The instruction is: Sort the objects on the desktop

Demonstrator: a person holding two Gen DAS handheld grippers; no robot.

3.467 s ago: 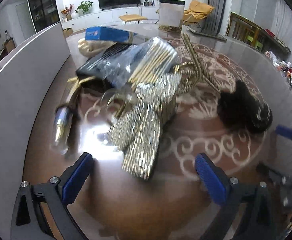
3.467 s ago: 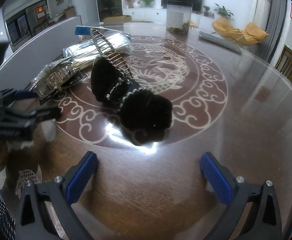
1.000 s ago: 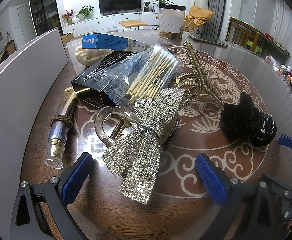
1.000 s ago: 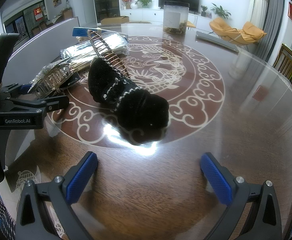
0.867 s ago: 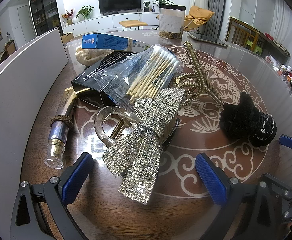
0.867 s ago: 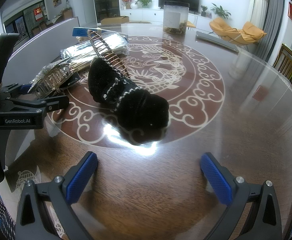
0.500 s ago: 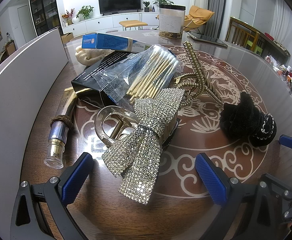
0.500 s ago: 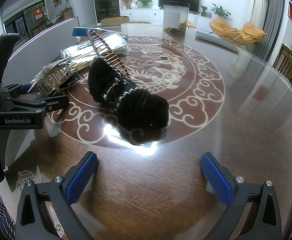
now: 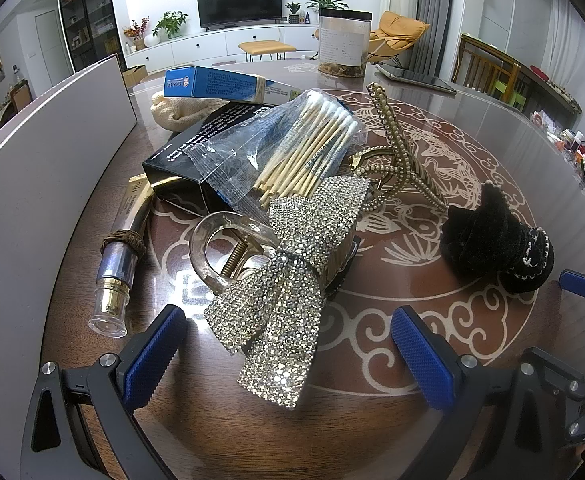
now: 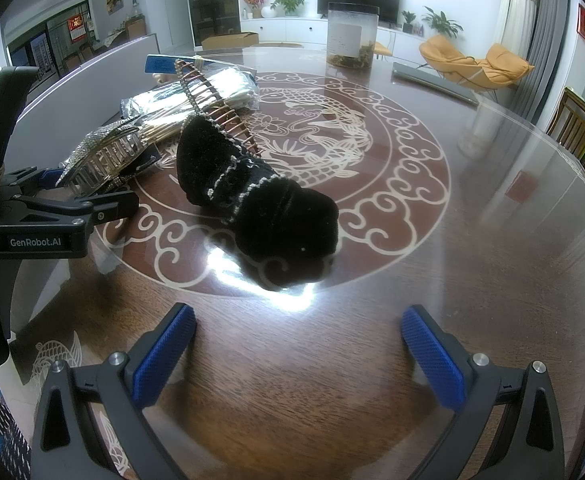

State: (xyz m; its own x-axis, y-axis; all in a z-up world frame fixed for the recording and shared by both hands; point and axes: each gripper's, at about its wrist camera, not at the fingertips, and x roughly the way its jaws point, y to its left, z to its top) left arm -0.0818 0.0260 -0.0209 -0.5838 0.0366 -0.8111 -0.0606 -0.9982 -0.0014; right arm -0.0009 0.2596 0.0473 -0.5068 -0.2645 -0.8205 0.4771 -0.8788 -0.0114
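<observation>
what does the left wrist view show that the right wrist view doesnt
Only the left wrist view shows the small glass bottle lying beside the pile, the clear hair claw, the black box and the left gripper open from behind. Only the right wrist view shows the right gripper open over bare table. Both show the black velvet hair accessory, the rhinestone bow clip, the cotton swab bag, the pearl clip and the jar.

swab bag (image 9: 292, 148) on box (image 9: 196, 156) — bow (image 9: 288, 280) before, scrunchie (image 9: 492, 240) right.
</observation>
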